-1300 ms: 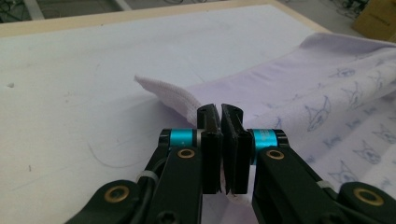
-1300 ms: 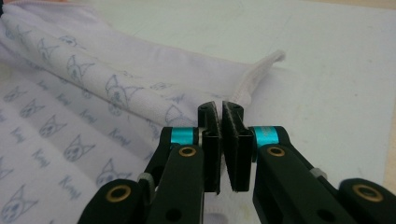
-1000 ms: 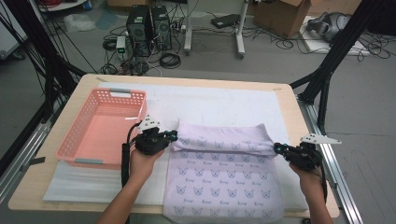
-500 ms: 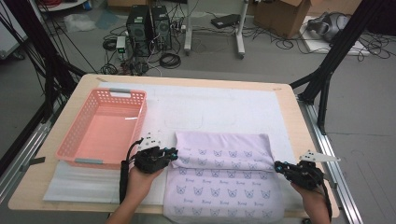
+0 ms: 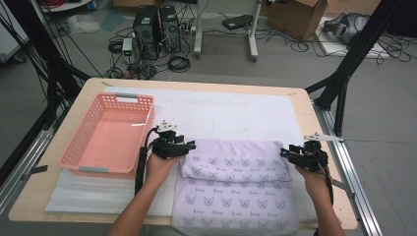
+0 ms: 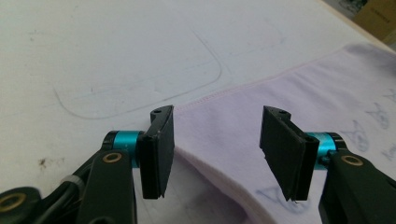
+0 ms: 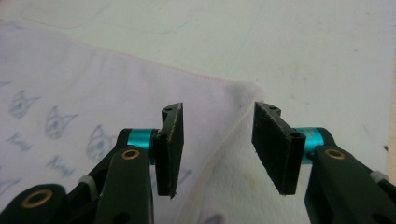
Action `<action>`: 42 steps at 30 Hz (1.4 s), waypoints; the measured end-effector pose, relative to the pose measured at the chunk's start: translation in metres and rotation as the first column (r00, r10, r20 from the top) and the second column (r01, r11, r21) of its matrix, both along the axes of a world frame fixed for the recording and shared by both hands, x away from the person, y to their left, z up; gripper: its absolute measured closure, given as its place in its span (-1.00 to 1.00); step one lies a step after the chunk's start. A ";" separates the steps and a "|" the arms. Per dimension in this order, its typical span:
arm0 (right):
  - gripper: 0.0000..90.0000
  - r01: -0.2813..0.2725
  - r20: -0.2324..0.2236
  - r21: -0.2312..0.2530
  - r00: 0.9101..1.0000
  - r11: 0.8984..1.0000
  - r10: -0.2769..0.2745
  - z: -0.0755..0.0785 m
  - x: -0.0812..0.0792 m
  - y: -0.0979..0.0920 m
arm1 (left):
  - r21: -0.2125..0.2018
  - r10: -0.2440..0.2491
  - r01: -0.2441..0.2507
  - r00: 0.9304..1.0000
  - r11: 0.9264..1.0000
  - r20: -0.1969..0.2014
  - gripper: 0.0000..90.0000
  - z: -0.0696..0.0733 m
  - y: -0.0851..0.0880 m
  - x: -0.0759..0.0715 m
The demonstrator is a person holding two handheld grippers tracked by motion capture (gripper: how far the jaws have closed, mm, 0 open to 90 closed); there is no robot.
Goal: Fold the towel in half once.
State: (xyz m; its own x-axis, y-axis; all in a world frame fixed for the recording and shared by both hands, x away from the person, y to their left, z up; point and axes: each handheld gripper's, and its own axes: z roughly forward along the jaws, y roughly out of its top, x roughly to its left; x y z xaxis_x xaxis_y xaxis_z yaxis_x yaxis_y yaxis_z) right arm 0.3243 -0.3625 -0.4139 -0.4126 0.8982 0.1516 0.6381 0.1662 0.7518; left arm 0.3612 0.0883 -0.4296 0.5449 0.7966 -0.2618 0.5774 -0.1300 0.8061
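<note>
Lilac cloth point(image 5: 236, 184) with cat-face print lies on the white mat point(image 5: 231, 110), near the table's front edge, far edge folded over toward me. My left gripper point(image 5: 189, 146) sits at the fold's left end, right gripper point(image 5: 285, 153) at its right end. Both sets of jaws have just been opening; cloth lies below the gaps, pads not pressing it. Pink basket point(image 5: 81, 147) stands left of the cloth, just beside my left gripper.

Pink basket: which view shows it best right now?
The high view: the whole pink basket sits left of the folded cloth. The two gripper views look along their tongs at the cloth's corners and the white mat instead.
</note>
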 end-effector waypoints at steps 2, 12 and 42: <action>0.08 0.009 -0.018 -0.036 1.000 0.999 -0.010 -0.003 0.011 0.006 | 0.020 0.002 -0.001 1.000 1.000 -0.017 -0.01 -0.003 -0.001 0.006; 0.45 0.000 -0.109 -0.083 0.994 0.997 -0.009 -0.019 0.031 0.008 | 0.150 -0.035 0.041 0.999 0.988 -0.040 0.41 -0.016 -0.009 0.010; 0.92 -0.166 0.092 0.064 0.983 0.984 0.160 0.018 -0.102 -0.021 | -0.089 -0.193 0.199 0.979 0.976 0.070 0.88 0.019 0.036 -0.090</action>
